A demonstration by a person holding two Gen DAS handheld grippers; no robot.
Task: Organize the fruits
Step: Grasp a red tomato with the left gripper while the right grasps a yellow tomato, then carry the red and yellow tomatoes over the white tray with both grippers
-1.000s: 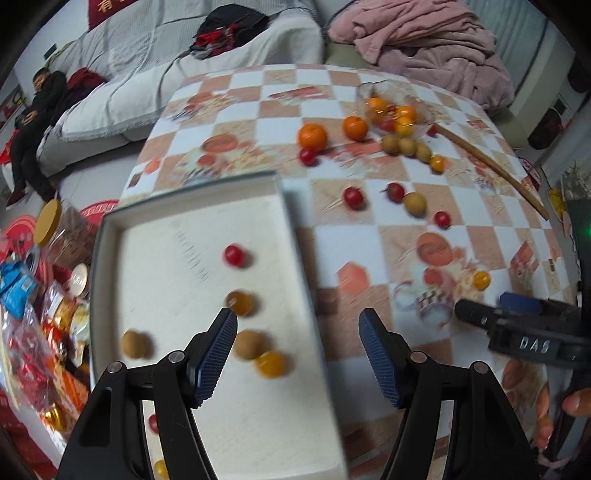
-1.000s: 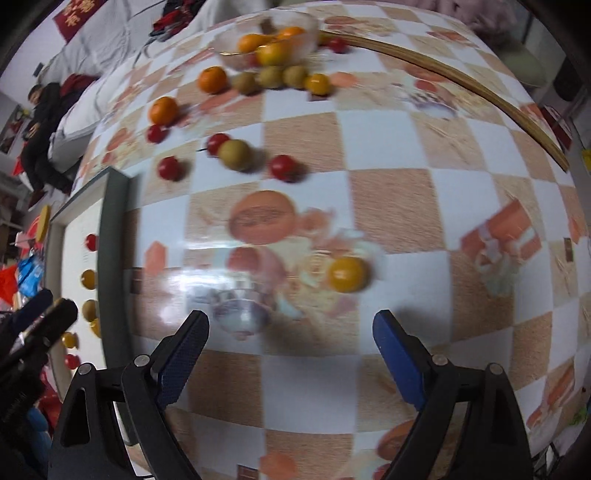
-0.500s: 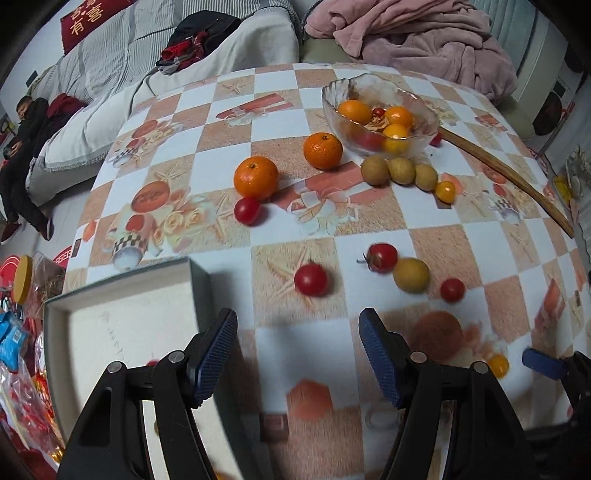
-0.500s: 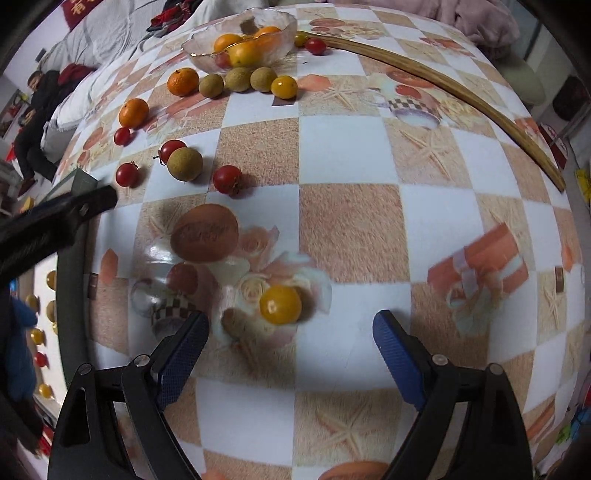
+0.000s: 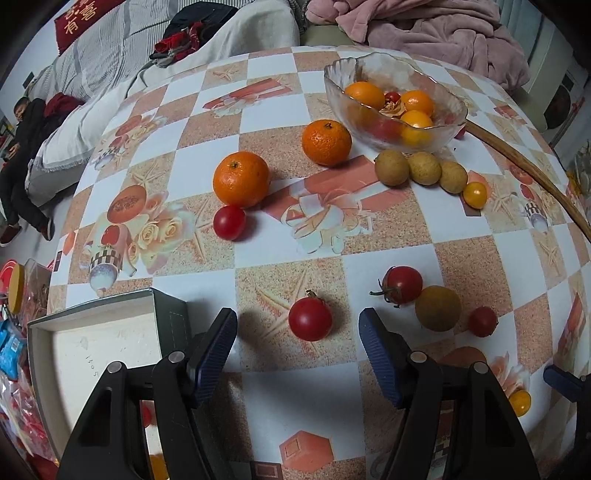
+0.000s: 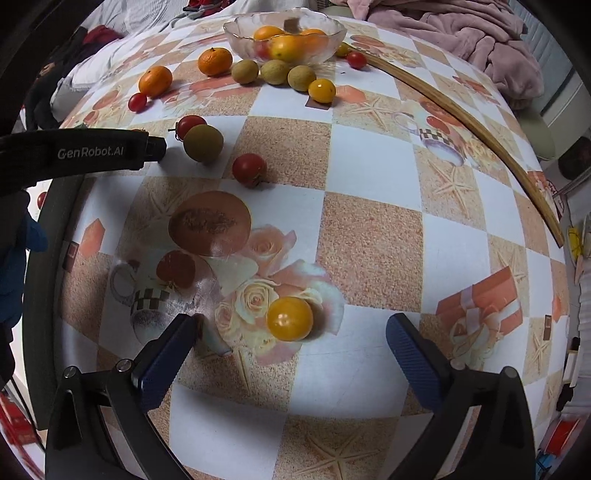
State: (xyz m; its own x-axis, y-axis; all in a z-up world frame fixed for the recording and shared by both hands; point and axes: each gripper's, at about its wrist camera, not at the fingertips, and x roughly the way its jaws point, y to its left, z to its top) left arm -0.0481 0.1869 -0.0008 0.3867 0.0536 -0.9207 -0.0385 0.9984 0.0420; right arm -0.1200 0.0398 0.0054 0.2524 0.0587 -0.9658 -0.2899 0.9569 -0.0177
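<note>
While its jaws stand wide apart, the left hand-held gripper frames a red tomato on the bench, holding nothing. The right hand-held gripper is also released, with a yellow tomato between its fingers. The tray lies at 9 o'clock from the red tomato.

left wrist: low, forward | right wrist: low, forward | shared: glass bowl

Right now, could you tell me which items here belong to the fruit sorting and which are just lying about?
Part of the job:
red tomato between the open left tongs
yellow tomato between the open right tongs
glass bowl
white tray

Lying about:
wooden stick
pink blanket
</note>
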